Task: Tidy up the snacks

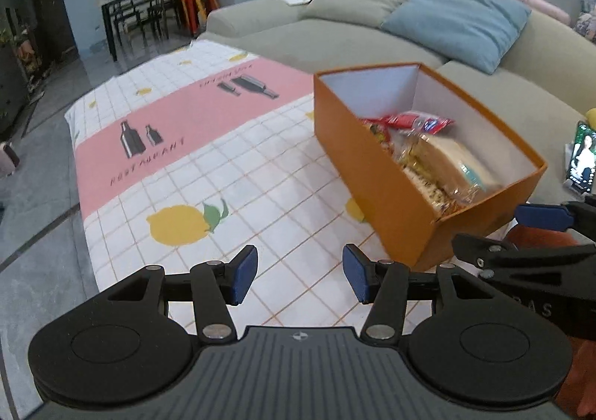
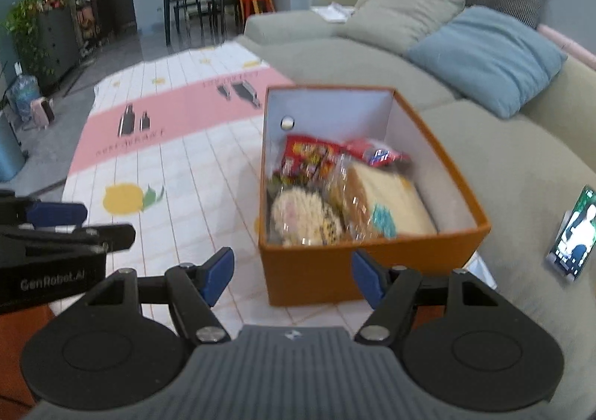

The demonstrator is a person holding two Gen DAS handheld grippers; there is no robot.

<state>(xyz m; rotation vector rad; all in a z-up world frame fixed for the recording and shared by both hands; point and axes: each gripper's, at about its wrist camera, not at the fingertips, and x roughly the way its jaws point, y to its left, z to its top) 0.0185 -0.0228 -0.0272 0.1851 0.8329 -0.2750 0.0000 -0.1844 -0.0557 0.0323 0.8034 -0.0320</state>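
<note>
An orange box (image 1: 376, 174) (image 2: 320, 274) with white inner walls stands on the table at its right side, next to the sofa. Inside lie a red snack bag (image 2: 309, 159), a red packet (image 1: 417, 122) (image 2: 376, 153), a wrapped sandwich (image 1: 447, 166) (image 2: 387, 207) and a round pale packet (image 2: 305, 215). My left gripper (image 1: 300, 276) is open over the tablecloth, left of the box's near corner, with nothing between its blue pads. My right gripper (image 2: 292, 276) is open just in front of the box's near wall, also holding nothing. Each gripper shows at the edge of the other's view.
The table wears a checked cloth (image 1: 208, 174) (image 2: 186, 166) with a pink band and lemon prints. A grey sofa (image 1: 335, 36) (image 2: 503, 159) with beige and blue cushions runs behind and to the right. A lit phone (image 1: 581, 159) (image 2: 573, 233) leans on the sofa.
</note>
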